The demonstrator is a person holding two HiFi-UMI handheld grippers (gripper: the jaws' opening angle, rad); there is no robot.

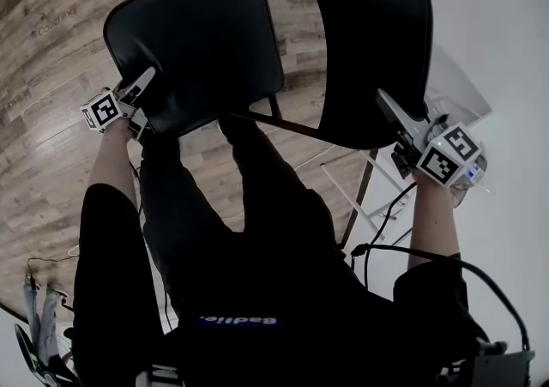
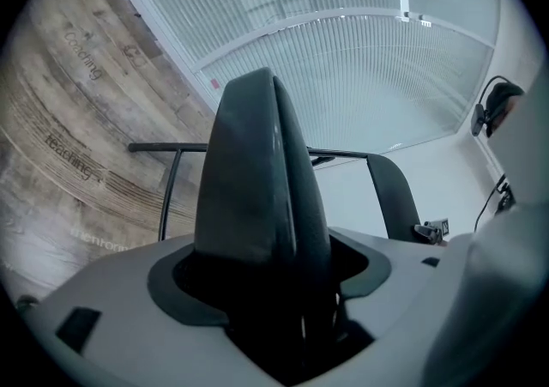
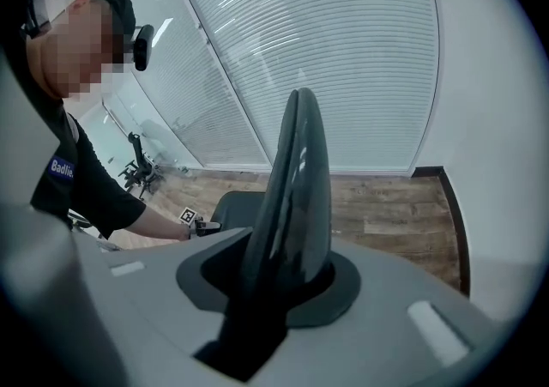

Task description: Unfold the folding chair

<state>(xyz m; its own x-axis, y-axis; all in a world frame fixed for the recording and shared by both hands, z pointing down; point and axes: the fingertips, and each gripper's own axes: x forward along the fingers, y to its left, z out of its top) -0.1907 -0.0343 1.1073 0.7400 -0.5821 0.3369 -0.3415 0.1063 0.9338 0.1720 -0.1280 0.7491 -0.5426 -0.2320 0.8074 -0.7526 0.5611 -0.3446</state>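
The black folding chair stands in front of me, its padded seat at the upper left and its backrest at the upper right. My left gripper sits at the seat's near left edge. The seat edge lies between its jaws, with dark gaps on both sides, so the gripper is open. My right gripper is shut on the backrest's lower right edge. That edge fills its jaw slot. The chair's metal frame shows behind the seat.
Wood floor lies to the left and a white wall to the right. A thin white rack leans by the chair's leg. A black cable runs from my right arm. Windows with blinds stand beyond.
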